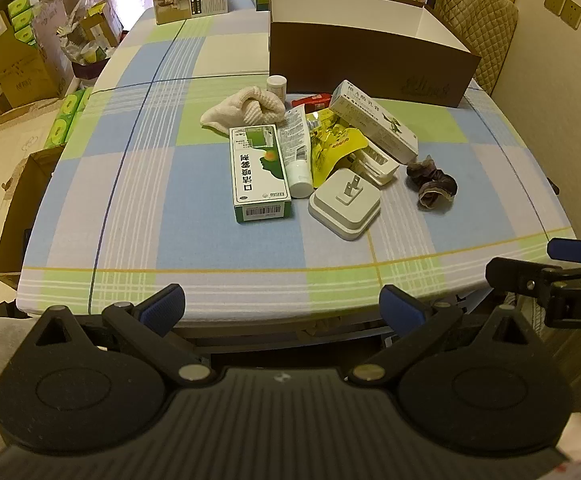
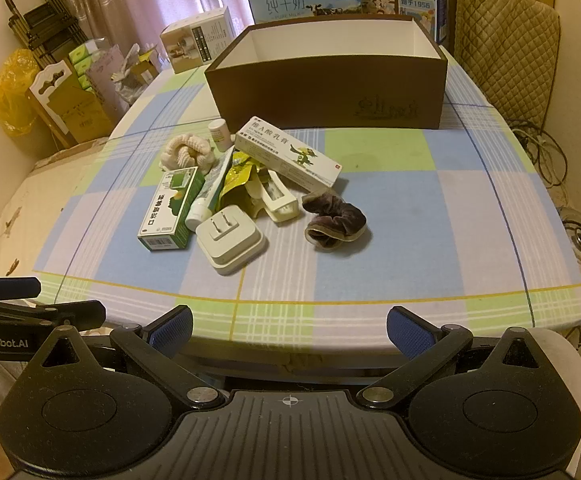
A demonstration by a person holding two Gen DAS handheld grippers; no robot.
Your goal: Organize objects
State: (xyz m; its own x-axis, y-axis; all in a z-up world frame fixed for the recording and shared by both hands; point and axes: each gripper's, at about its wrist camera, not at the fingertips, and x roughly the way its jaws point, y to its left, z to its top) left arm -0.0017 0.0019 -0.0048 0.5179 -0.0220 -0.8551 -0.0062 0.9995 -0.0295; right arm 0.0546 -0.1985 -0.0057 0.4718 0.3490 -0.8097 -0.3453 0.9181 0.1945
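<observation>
Both claws (image 1: 282, 308) (image 2: 289, 330) gape, well short of clutter (image 2: 230, 192).

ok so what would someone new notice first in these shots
A jumble of small items sits mid-table on the checked cloth: a green spray box, a white plug adapter and a dark velvet scrunchie off to its right. Behind the pile stands an open brown box, apparently empty.

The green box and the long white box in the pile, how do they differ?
The green box is shorter and stubbier with a green and white face; the long white box is slimmer, mostly white with a small green figure. The green box lies flat on the tablecloth; the long white box rests propped on the yellow packet and other items. Both are printed cartons in front of the brown box.
</observation>
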